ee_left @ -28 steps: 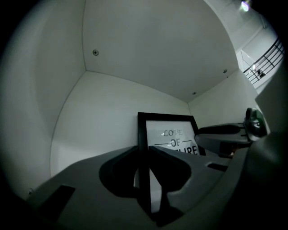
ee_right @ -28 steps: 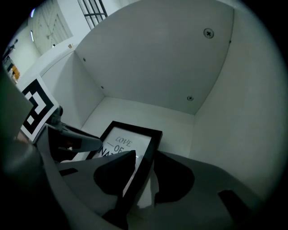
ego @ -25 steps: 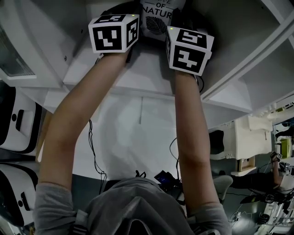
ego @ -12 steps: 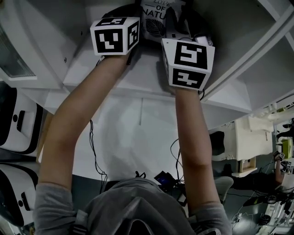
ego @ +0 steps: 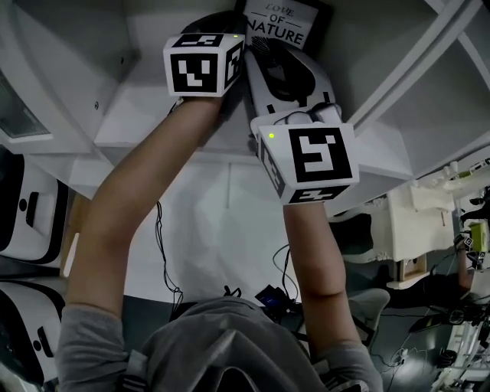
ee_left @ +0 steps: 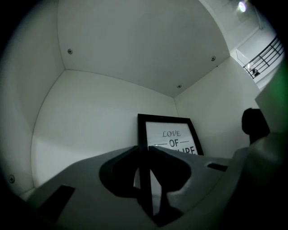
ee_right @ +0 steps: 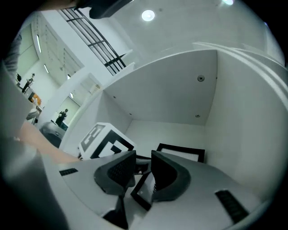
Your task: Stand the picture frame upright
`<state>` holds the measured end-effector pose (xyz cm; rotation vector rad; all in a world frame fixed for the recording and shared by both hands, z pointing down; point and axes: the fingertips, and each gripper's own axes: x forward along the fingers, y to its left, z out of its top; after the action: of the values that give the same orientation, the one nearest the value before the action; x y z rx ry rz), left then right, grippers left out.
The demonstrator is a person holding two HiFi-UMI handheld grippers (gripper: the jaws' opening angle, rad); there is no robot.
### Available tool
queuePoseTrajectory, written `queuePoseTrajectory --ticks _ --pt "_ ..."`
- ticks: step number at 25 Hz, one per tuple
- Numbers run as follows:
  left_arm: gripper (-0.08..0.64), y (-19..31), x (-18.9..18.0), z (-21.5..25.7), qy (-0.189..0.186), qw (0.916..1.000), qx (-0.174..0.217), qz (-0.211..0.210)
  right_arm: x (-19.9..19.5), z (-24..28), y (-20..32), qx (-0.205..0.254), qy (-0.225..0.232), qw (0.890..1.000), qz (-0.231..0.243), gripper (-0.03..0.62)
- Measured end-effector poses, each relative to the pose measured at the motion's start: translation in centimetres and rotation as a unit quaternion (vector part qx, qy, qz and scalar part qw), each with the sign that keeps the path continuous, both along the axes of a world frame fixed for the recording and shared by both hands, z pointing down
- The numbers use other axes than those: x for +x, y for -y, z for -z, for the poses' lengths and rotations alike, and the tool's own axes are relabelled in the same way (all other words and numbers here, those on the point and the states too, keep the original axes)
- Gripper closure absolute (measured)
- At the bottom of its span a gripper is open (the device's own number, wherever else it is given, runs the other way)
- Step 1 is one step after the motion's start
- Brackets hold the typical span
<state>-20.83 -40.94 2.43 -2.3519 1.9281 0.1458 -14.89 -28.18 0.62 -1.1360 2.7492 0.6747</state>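
Note:
A black picture frame [ego: 279,23] printed "LOVE OF NATURE" stands upright against the back wall of a white shelf cubby. In the left gripper view the picture frame [ee_left: 170,134] rises behind the jaws, its left edge running down between them. My left gripper [ee_left: 145,179] is shut on that edge. The right gripper [ee_right: 143,173] is open, held back from the frame with nothing between its pads. Beyond its jaws I see the frame's top [ee_right: 180,152] and lower corner [ee_right: 140,194]. The left gripper's marker cube [ee_right: 105,141] sits just left of the frame.
The cubby's side walls [ee_left: 45,103] and ceiling [ee_left: 135,45] close in around the frame. A shelf lip [ego: 176,130] runs below both forearms. Cables [ego: 164,260] lie on the floor under the shelf, with white furniture [ego: 417,222] to the right.
The right gripper has pulled back from the frame toward me and downward. More of the frame's print now shows. The left gripper has stayed on the frame's edge.

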Motion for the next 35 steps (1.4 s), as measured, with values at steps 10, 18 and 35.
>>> queuePoseTrajectory --ticks 10,18,35 --pt "0.485 -0.6 0.4 0.4 0.021 0.9996 0.016 -0.007 0.8 -0.3 -3.6 0.024 -0.004 1.000 0.012 0.479" --pt "0.469 -1.7 -0.4 1.2 0.021 0.9990 0.038 0.010 2.5 -0.9 -3.6 0.009 0.008 1.000 0.003 0.485" --pt "0.542 -4.8 -0.2 2.2 0.034 0.9970 0.069 0.005 3.7 -0.8 -4.5 0.008 0.039 0.999 -0.008 0.543"
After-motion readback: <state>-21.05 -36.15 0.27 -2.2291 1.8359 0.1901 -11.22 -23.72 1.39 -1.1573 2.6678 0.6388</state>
